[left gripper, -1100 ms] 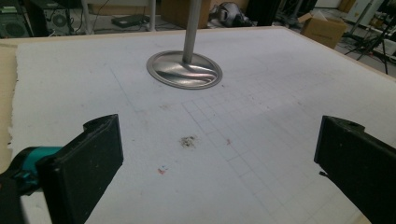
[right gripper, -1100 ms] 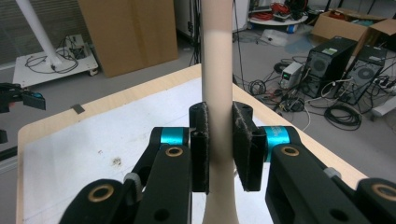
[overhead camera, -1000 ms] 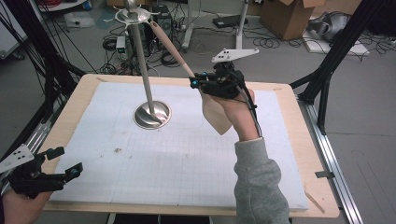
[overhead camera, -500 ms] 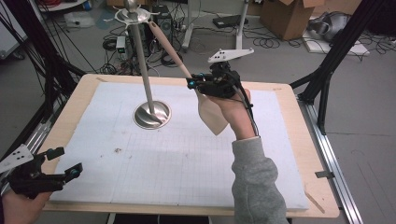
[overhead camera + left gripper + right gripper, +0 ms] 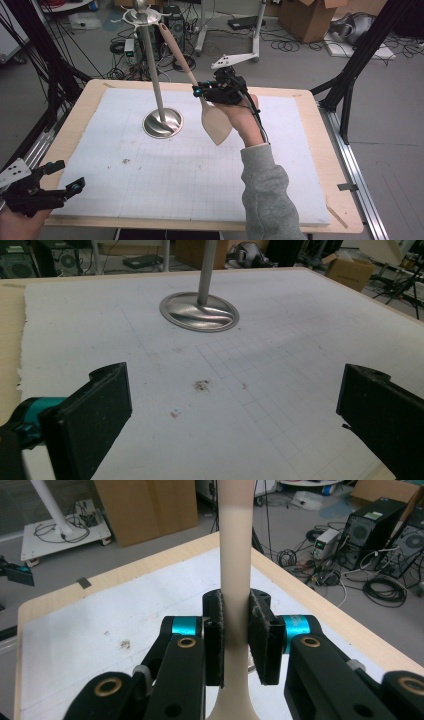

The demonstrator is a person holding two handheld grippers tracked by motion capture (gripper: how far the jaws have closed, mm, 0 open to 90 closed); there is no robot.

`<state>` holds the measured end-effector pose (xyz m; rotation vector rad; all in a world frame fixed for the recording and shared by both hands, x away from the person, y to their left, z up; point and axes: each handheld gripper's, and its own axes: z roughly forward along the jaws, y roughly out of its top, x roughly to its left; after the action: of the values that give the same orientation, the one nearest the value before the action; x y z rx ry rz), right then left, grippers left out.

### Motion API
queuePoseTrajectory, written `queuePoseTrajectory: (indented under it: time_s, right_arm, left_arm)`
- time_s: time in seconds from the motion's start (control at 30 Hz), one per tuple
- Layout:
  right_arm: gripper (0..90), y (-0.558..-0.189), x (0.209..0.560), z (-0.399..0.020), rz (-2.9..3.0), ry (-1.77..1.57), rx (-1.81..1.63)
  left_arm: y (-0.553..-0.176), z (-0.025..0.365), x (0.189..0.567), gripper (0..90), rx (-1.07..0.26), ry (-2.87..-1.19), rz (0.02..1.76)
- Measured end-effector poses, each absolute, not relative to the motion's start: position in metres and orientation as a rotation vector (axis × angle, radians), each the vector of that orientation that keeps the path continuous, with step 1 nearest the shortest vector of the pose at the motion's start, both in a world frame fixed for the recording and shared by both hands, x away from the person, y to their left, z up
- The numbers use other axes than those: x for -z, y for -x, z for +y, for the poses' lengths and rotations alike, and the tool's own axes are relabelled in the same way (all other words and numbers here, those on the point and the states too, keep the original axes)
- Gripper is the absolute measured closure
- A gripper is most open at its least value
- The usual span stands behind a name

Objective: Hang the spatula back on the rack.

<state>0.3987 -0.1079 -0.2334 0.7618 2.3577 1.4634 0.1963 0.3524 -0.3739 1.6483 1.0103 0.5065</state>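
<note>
The counter (image 5: 320, 165) under its white gridded mat (image 5: 190, 170) carries one thing that matters: the steel stand (image 5: 152, 75), a round base with a tall pole and a ringed top near the upper edge of the high view. My job, as I judge it, is to hang the beige spatula (image 5: 216, 122) on that ring. The pick-up is done; the hanging is not. The spatula is in the air over the far middle of the mat, just right of the pole, blade down and handle slanting up toward the ring, its tip close to it though I cannot tell if they touch. My right tool (image 5: 209, 91) is clamped on the handle just above the blade, pads pressed on both sides in the right gripper view (image 5: 235, 635). My left tool (image 5: 57, 185) sits idle at the near left corner, jaws spread wide and holding nothing.

Compared with a second ago, my right tool has slid a little left toward the pole; the left has not budged.
</note>
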Motion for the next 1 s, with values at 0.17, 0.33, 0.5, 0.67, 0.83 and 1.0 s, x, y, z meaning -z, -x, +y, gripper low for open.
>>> queuePoseTrajectory:
  time_s: [0.17, 0.33, 0.5, 0.67, 0.83, 1.0]
  right_arm:
    - [78.7, -0.402, 0.237, -0.102, 2.371, -0.759, -1.45]
    - [78.6, -0.404, 0.238, -0.099, 2.374, -0.761, -1.437]
    - [78.7, -0.407, 0.241, -0.094, 2.38, -0.763, -1.426]
    - [78.6, -0.41, 0.244, -0.085, 2.39, -0.765, -1.392]
    - [78.7, -0.415, 0.246, -0.076, 2.401, -0.76, -1.375]
    - [78.7, -0.418, 0.248, -0.07, 2.405, -0.761, -1.362]
  left_arm:
    - [-0.197, 0.352, 0.375, 1.7, -0.503, -1.655, 1.011]
    - [-0.198, 0.351, 0.378, 1.7, -0.496, -1.665, 1.02]
    - [-0.197, 0.352, 0.379, 1.7, -0.496, -1.666, 1.023]
    - [-0.196, 0.354, 0.381, 1.7, -0.492, -1.665, 1.034]
    - [-0.193, 0.356, 0.38, 1.7, -0.499, -1.656, 1.036]
    - [-0.19, 0.359, 0.382, 1.7, -0.499, -1.653, 1.049]
